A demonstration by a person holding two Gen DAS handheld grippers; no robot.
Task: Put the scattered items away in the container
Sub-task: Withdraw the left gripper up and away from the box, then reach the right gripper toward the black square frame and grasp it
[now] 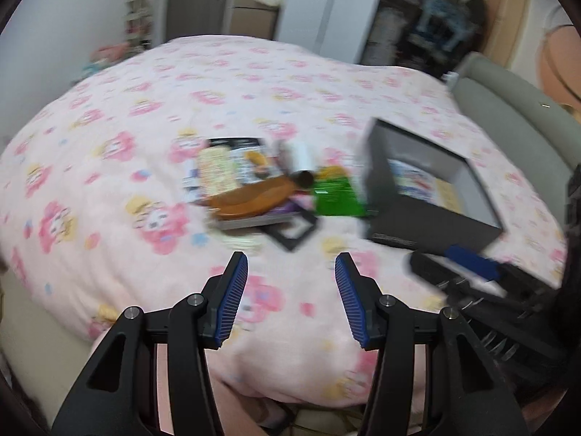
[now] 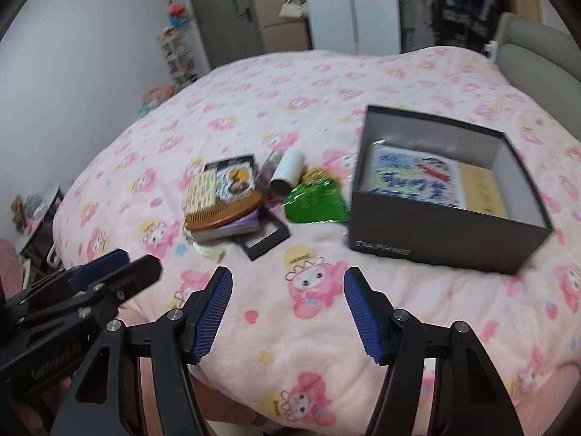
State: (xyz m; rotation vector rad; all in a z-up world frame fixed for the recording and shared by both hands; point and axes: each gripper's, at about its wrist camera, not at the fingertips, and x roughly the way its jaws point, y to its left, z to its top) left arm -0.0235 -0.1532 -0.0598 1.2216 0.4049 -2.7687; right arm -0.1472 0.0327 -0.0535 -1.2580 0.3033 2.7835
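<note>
On the pink patterned bedcover a dark grey open box sits to the right; a blue-and-white printed packet and a yellowish flat item lie inside. Left of it is a scattered pile: a green packet, a white tube, a wooden comb on books, and a small black frame. My left gripper is open and empty, short of the pile. My right gripper is open and empty, short of the box.
The bed fills most of both views. A grey padded headboard runs along the right. Beyond the bed are a door, cupboards and a shelf with toys. A low stand is at the left.
</note>
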